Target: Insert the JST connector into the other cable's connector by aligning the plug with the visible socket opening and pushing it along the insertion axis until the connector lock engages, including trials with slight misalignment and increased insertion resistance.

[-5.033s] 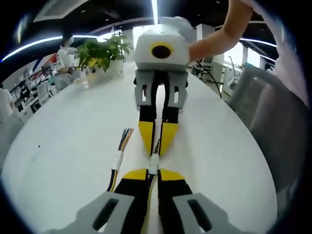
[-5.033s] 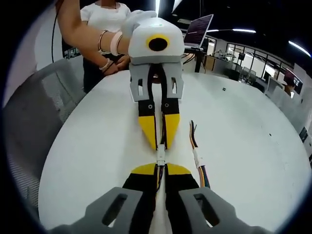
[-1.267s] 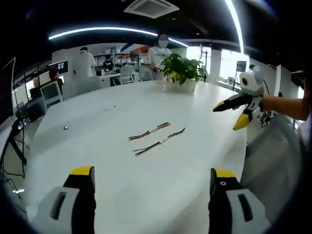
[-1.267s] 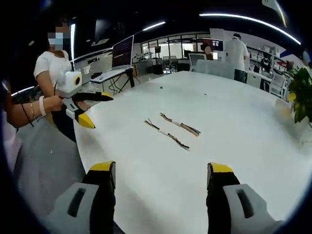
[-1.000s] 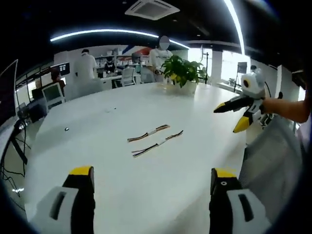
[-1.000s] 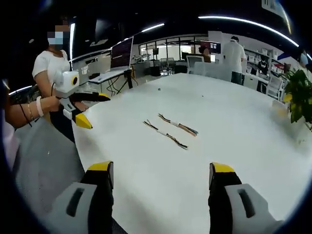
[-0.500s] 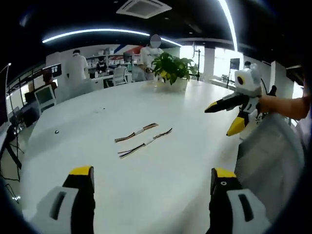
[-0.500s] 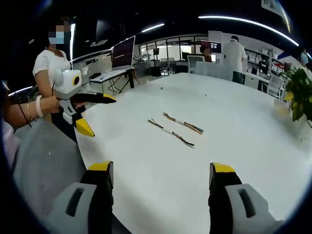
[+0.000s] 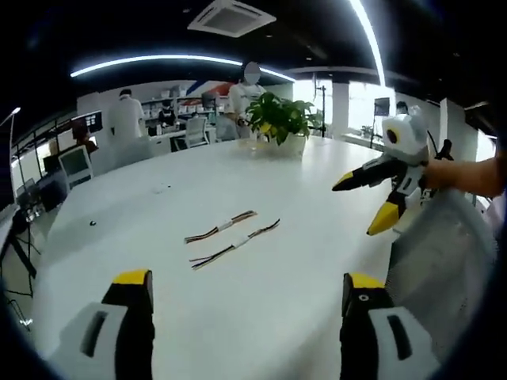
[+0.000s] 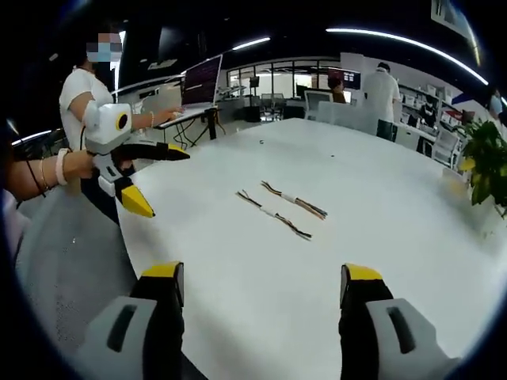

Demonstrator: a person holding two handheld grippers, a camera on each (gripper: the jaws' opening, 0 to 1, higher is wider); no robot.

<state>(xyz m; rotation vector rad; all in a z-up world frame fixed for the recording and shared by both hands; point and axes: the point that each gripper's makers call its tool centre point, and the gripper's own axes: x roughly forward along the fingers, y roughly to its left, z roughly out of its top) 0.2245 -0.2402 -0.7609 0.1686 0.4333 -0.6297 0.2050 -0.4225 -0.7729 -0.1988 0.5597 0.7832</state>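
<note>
So both hand-held grippers, left (image 9: 242,317) and right (image 10: 257,313), hang jaws apart, empty. The 2 cables (image 9: 222,240) lie side by side mid-tabletop (image 9: 277,317). Looks finished; next, check the lock.

The left gripper (image 9: 245,317) and right gripper (image 10: 261,313) match: grey slotted plastic bases, black fingers (image 10: 164,317) with yellow tips. Each carries a rounded white housing (image 10: 107,127). The person wears bracelets (image 10: 62,166).
</note>
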